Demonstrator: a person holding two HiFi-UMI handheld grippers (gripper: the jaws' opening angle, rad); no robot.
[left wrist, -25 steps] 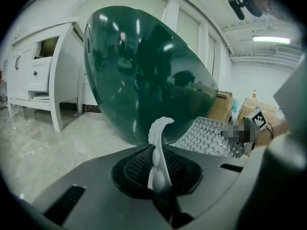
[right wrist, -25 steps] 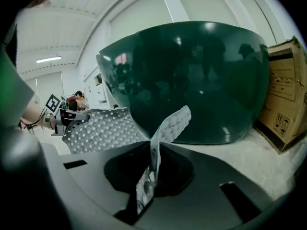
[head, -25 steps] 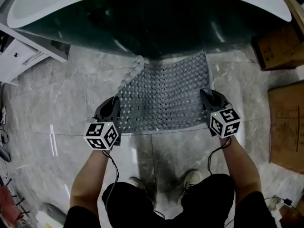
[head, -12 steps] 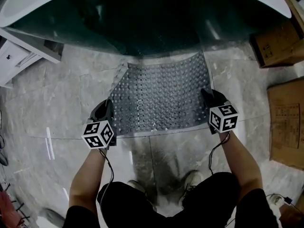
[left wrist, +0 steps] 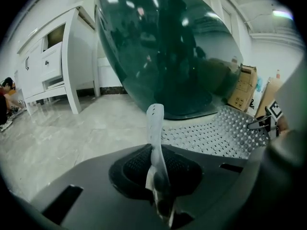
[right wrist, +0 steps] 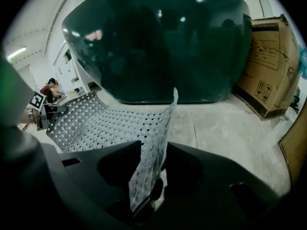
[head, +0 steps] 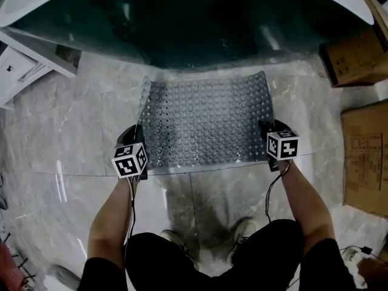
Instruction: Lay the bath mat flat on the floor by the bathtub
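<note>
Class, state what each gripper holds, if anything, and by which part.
Both grip the bath mat: left gripper its left edge, right gripper its right edge, toward the near corners.

Black top (head: 200, 260), dark left tool (head: 136, 132) and right tool (head: 265, 127), black-and-white marker cubes (head: 130, 160), thin black cables (head: 131, 211)

No words or numbers can be read. The cardboard box (right wrist: 266, 56) at the right of the right gripper view carries printed lines and small handling symbols, all too blurred. The carton (head: 365, 156) at the head view's right edge shows only faint print.
</note>
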